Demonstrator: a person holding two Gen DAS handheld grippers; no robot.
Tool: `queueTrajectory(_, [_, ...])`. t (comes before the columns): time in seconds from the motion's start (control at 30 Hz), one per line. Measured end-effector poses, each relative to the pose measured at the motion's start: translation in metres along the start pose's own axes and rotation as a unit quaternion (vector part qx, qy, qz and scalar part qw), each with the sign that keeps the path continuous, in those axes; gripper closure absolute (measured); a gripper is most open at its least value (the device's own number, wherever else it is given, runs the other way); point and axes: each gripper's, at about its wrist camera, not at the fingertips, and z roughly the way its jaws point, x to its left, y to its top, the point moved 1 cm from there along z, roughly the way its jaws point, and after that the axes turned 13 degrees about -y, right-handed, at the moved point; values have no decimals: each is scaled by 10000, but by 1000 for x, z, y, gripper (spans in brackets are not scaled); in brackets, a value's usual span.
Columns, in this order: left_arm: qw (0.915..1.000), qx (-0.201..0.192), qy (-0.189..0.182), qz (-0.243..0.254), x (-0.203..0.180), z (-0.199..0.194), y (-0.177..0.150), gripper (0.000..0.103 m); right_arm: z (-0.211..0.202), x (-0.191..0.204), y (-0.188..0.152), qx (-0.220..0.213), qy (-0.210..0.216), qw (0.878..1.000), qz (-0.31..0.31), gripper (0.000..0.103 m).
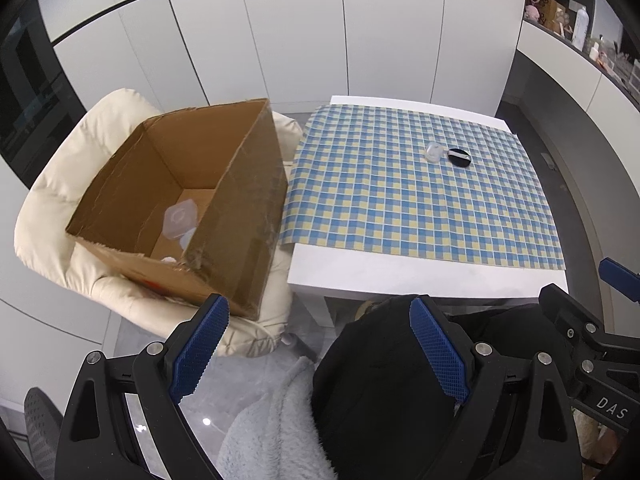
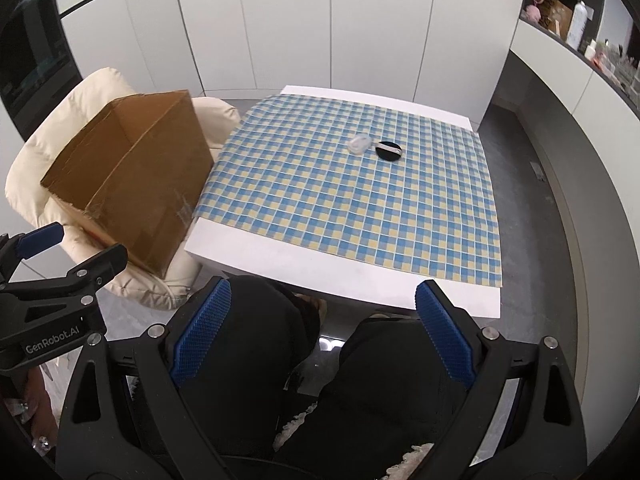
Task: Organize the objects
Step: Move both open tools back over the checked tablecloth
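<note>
1. While both tools hang over the person's dark-clad knees at the bottom of each frame, the left tool [image 1: 320,344] stands wide with nothing between its blue pads.
2. The right tool [image 2: 324,332] is likewise spread wide and holds nothing.
3. Upper right of centre, a small clear container [image 1: 434,152] and a black round disc [image 1: 459,157] with a pale strap lie just beside each other on the blue-and-yellow checked cloth [image 1: 400,208].
4. That cloth covers most of the white table [image 1: 400,280].
5. At the left, an open cardboard box [image 1: 248,216] sits on a cream padded chair [image 1: 52,200], close to the table's edge.
6. Inside the box, a clear lidded tub [image 1: 180,220] rests on the bottom, with other pale pieces partly hidden by the near wall.
</note>
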Motion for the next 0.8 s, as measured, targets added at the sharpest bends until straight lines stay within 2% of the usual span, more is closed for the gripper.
queueTrajectory(0.5, [9996,127,-193,181,-25,44,41,11,50,-25,25,235,-199,9991,297,8])
queueTrajectory(0.6, [9994,136,-294,129,-28,54,53,11,66,-28,34,317,-294,9985,325,8])
queueTrajectory(0.8, [9992,150,-271,265,-39,78,83,11,102,-33,52,456,-457,9972,376,8])
